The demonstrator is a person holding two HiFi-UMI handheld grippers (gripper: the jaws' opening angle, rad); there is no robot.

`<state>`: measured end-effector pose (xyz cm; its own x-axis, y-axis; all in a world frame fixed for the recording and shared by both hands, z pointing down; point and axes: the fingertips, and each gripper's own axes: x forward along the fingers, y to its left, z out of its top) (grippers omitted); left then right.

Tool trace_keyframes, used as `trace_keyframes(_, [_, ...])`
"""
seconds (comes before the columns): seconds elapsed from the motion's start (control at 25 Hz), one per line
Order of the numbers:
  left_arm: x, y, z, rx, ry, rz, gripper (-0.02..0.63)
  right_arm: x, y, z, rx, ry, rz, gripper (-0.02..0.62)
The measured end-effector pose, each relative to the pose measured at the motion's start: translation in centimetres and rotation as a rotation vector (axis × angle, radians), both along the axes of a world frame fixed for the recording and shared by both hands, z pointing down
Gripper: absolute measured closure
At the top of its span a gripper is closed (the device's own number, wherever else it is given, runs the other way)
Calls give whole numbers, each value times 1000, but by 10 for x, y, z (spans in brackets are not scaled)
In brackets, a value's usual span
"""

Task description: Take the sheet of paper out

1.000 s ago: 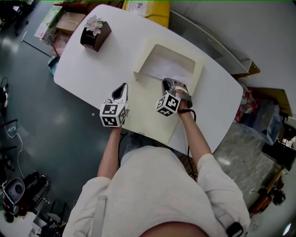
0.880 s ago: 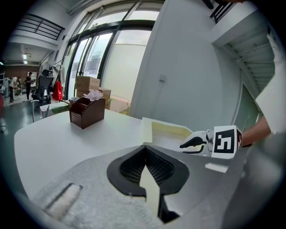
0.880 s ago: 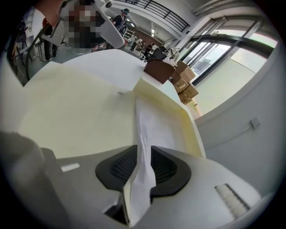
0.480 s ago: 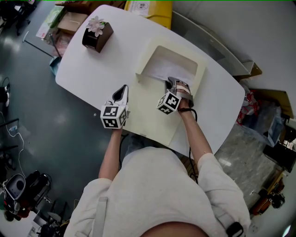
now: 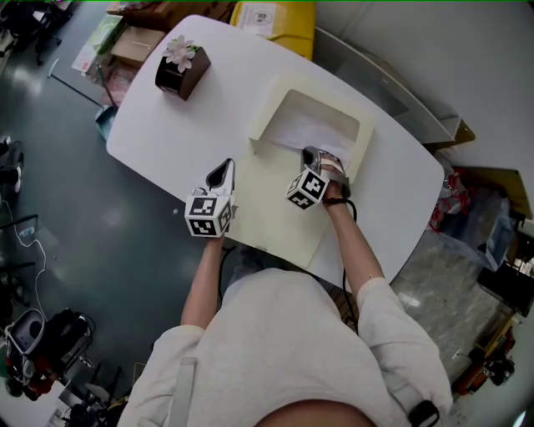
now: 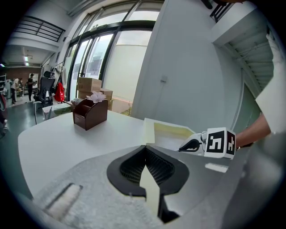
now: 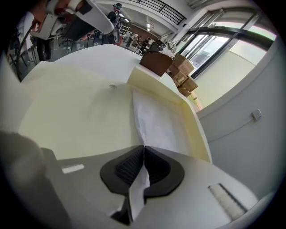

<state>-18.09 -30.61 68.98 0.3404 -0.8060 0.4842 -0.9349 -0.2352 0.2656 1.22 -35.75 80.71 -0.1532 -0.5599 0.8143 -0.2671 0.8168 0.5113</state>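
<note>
A shallow cream box point(image 5: 364, 133) lies open on the white table point(image 5: 167, 125), its lid point(image 5: 267, 204) folded flat toward me. Inside the tray lies a white sheet of paper point(image 5: 304, 129). My right gripper point(image 5: 310, 153) is at the tray's near edge, shut on the near end of that paper point(image 7: 156, 118), which runs in between the jaws point(image 7: 144, 146). My left gripper point(image 5: 222, 173) is at the lid's left edge, shut on a cream strip of the lid point(image 6: 149, 190) that shows between its jaws point(image 6: 145, 147). The right gripper point(image 6: 190, 145) also appears in the left gripper view.
A brown wooden holder with a pale flower point(image 5: 178, 67) stands at the table's far left corner. Cardboard boxes point(image 5: 138, 42) and a yellow box point(image 5: 271, 17) sit on the floor beyond the table. The rounded table edge point(image 5: 133, 163) runs just left of my left gripper.
The head view has drifted a little. Both grippers keep their holds and stay in about the same places relative to the box.
</note>
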Motion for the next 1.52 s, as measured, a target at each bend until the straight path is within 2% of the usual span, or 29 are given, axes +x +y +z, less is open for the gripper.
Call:
trace_keyframes(0.8, [12, 6, -46, 96, -2, 36, 604, -11, 49, -51, 73, -42, -23, 589])
trace_keyframes(1.52, [23, -19, -114, 233, -10, 75, 604, -13, 45, -141, 237, -115, 9, 591])
